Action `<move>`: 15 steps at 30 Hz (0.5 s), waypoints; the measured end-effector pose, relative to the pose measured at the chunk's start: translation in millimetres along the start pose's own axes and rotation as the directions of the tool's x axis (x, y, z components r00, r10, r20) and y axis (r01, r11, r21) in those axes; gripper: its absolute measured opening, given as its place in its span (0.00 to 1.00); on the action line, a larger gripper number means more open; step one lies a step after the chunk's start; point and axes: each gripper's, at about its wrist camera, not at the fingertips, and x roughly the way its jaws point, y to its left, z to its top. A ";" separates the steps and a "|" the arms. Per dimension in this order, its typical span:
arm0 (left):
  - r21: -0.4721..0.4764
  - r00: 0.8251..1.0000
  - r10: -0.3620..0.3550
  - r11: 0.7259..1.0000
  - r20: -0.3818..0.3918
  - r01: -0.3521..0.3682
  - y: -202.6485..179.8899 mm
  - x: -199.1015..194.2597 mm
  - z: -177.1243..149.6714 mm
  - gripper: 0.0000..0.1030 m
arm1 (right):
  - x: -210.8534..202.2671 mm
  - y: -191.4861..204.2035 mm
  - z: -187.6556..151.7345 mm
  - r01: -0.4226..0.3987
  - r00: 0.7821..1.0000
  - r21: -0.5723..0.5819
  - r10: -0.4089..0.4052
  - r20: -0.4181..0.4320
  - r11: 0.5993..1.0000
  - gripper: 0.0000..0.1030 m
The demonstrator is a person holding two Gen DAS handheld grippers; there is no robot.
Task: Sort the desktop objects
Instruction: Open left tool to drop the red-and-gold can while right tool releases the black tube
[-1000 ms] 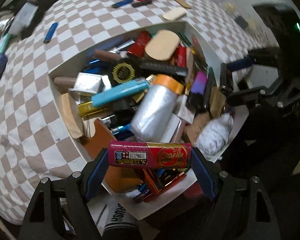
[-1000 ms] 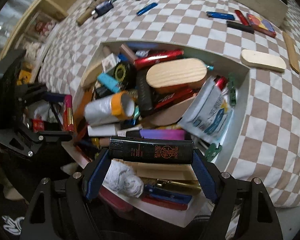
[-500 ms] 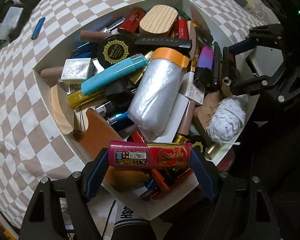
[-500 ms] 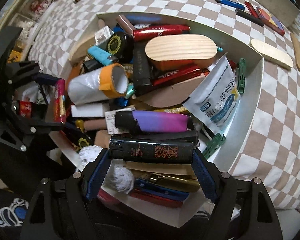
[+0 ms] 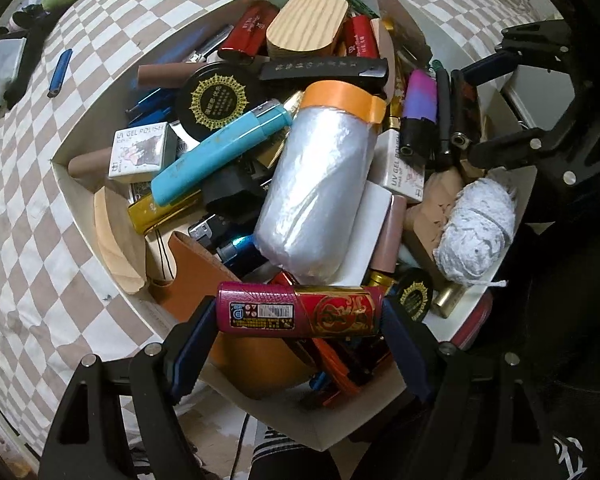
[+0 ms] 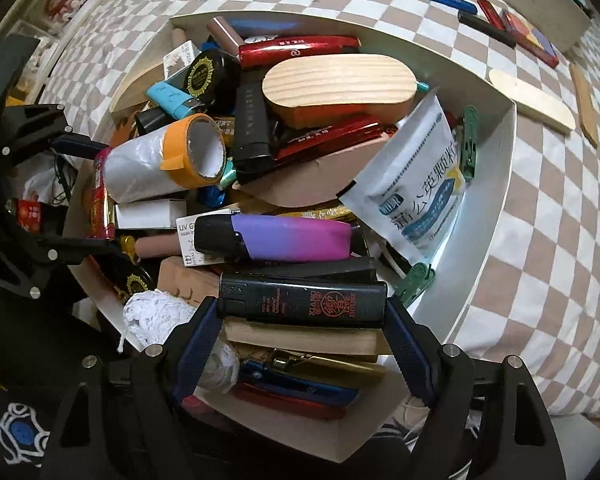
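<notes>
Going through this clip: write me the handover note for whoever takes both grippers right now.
Left gripper: shut on the red-and-pink lighter, held crosswise over the near edge of the white box.
Right gripper: shut on the black lighter, likewise over the box.
Box: heaped with mixed items, among them a plastic-film roll, a teal lighter and a purple-pink lighter.
Done: a few lighters and wooden pieces already lie on the checkered cloth.
Left: place both held lighters, then work through the pile.
</notes>
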 end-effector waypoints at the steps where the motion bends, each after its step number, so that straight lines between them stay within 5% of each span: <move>1: -0.004 1.000 -0.002 1.000 -0.001 0.002 0.4 0.1 0.2 0.78 | 0.2 0.2 -0.4 0.001 1.000 -0.002 -0.001 -0.001 1.000 0.79; 15: 0.005 1.000 0.005 1.000 -0.016 -0.005 -0.7 2.8 0.5 0.81 | 0.1 0.4 -5.3 0.014 1.000 -0.010 -0.014 -0.004 1.000 0.79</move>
